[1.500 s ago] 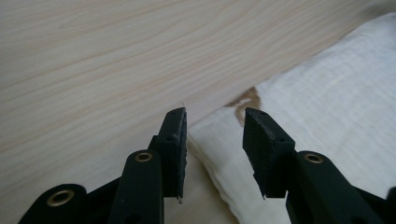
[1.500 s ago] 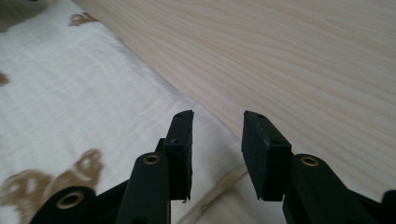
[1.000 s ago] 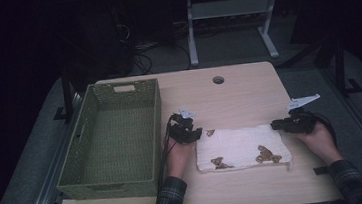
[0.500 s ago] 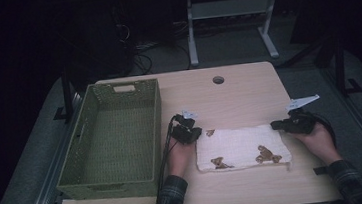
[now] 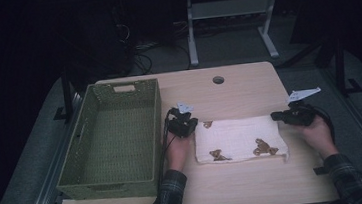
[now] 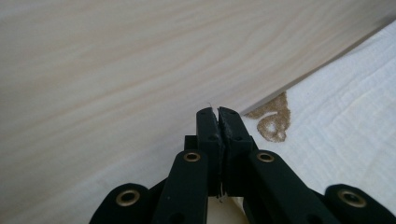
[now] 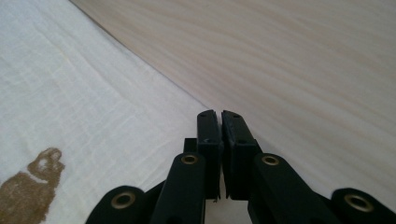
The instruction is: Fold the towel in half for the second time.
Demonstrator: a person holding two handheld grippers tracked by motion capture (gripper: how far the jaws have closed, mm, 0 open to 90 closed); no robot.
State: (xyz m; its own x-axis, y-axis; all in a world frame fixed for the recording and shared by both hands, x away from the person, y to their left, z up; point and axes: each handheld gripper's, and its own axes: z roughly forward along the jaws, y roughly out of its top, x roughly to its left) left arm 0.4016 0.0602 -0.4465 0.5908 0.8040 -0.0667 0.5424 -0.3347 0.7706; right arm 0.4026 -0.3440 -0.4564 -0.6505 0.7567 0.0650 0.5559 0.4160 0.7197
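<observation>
A folded white cloth (image 5: 240,136) with brown animal prints lies flat on the wooden table (image 5: 228,92), right of centre. My left gripper (image 5: 194,126) is at its far left corner, jaws pressed together where the cloth edge (image 6: 345,116) runs in under them. My right gripper (image 5: 275,116) is at the far right corner, jaws likewise together at the cloth edge (image 7: 70,93). In the left gripper view the left gripper (image 6: 218,112) has a brown print (image 6: 273,123) just beside its tip. In the right gripper view the right gripper (image 7: 219,114) shows only a hairline gap.
A green woven basket (image 5: 112,88) stands on the left side of the table, close to my left hand. A round cable hole (image 5: 218,80) sits near the far edge. Bare wood lies beyond the cloth and in front of it.
Both grippers have slid a little away from the person, and the cloth has moved with them toward the far edge.
</observation>
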